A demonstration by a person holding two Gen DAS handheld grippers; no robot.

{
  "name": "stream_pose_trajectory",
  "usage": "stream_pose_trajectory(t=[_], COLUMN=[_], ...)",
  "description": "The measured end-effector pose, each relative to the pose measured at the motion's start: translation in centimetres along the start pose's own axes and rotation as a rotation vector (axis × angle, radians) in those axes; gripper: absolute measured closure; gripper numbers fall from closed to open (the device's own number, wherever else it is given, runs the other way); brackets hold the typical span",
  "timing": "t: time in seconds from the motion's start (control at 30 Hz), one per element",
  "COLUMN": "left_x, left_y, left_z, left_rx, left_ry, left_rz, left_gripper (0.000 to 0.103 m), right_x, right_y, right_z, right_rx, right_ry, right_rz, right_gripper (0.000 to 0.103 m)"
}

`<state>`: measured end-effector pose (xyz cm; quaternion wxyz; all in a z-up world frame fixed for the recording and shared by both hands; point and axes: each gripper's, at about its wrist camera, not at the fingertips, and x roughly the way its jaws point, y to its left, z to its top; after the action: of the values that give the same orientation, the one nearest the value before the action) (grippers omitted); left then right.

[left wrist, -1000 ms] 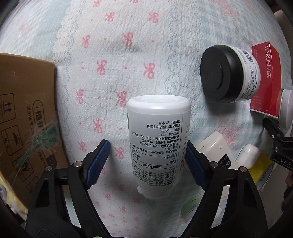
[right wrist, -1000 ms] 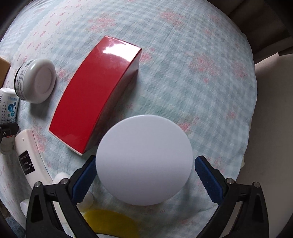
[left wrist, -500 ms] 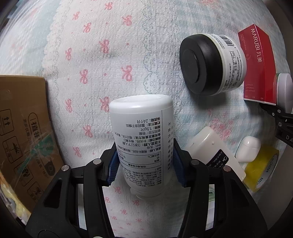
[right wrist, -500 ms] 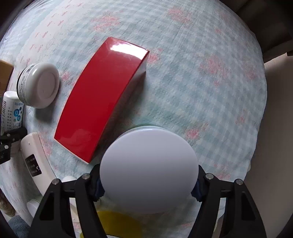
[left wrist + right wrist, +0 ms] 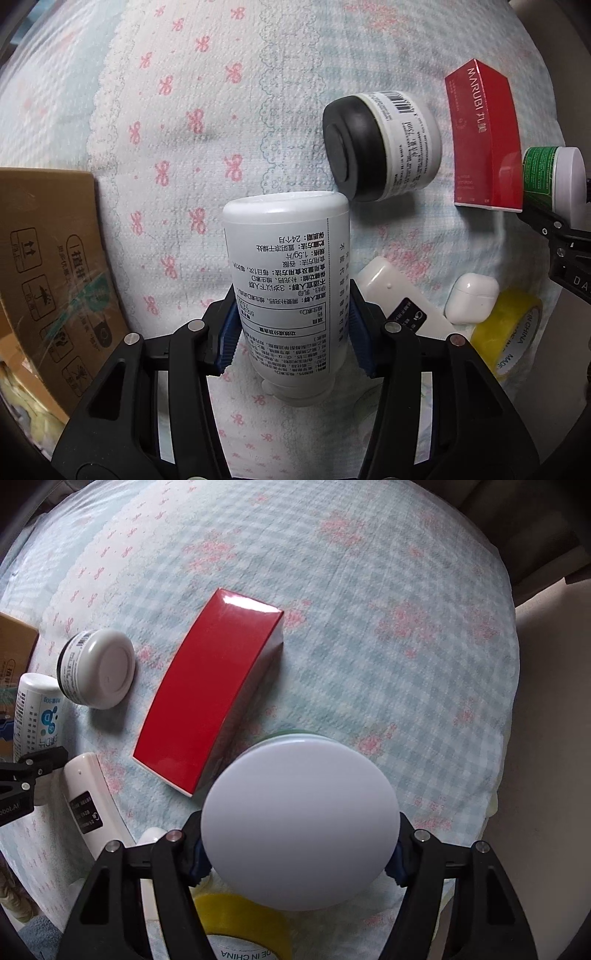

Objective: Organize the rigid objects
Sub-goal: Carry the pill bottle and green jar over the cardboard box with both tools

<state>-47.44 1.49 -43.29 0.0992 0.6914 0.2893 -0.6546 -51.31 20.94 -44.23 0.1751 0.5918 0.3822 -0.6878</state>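
1. While both grips hold, sorting has barely begun — left hand-held gripper [image 5: 293, 328] pinches the bottle [image 5: 291, 291], right hand-held gripper [image 5: 299, 845] pinches the white-lidded jar [image 5: 299, 823], above the bed [image 5: 369, 590].
2. Left lying — box [image 5: 210, 694], black-lidded jar [image 5: 380, 147], tape [image 5: 509, 332].

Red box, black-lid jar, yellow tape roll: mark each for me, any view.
red box [image 5: 207, 698], right wrist view, on its glossy red top face.
black-lid jar [image 5: 351, 147], left wrist view, on the black lid.
yellow tape roll [image 5: 513, 332], left wrist view, on its yellow outer band.
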Motion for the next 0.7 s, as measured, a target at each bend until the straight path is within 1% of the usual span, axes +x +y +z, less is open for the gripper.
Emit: stream_pose_trajectory(t=[0.2,0.37,0.4,0.43,0.47,0.5,0.53,0.57,0.6,0.67,0.7], left_x=[-4.1,-9.4,-10.8,-11.7,-10.9,-10.4,-10.1,-11.5,-11.5,-12.8,-14.0], left_y=[-0.5,0.0,0.2,0.9,2.8,4.5,4.5,4.9,5.5,6.4,7.2], left_z=[0.4,0.3,0.2,0.1,-0.8,-1.9,-3.6,-4.0,-3.5,-4.0,-4.6], left_rx=[-0.021,-0.040,-0.042,-0.050,-0.051,-0.053,-0.057,-0.053,-0.047,-0.029,-0.019], left_ry=[-0.041,-0.106,-0.120,-0.133,-0.147,-0.162,-0.179,-0.195,-0.212,-0.247,-0.261], left_rz=[-0.040,-0.079,-0.089,-0.099,-0.110,-0.120,-0.126,-0.129,-0.131,-0.129,-0.127], left_gripper=[0.056,0.056,0.056,0.056,0.056,0.056,0.056,0.056,0.056,0.056,0.056], right_x=[-2.9,-6.6,-7.8,-8.3,-7.6,-8.7,-9.6,-10.9,-12.0,-14.4,-14.8], right_y=[-2.1,-2.7,-2.8,-2.5,1.3,2.3,3.6,4.1,4.7,5.8,6.8], right_z=[-1.8,-3.6,-1.5,-0.9,1.0,1.2,1.8,1.6,1.6,1.5,1.9], right_rx=[0.020,-0.007,-0.009,-0.013,-0.015,-0.019,-0.033,-0.044,-0.051,-0.079,-0.091], right_ry=[-0.029,-0.064,-0.070,-0.077,-0.083,-0.091,-0.101,-0.112,-0.121,-0.145,-0.156], right_rz=[-0.002,-0.033,-0.038,-0.043,-0.050,-0.054,-0.061,-0.068,-0.075,-0.093,-0.102], right_gripper=[0.036,0.036,0.036,0.036,0.036,0.036,0.036,0.036,0.036,0.036,0.036])
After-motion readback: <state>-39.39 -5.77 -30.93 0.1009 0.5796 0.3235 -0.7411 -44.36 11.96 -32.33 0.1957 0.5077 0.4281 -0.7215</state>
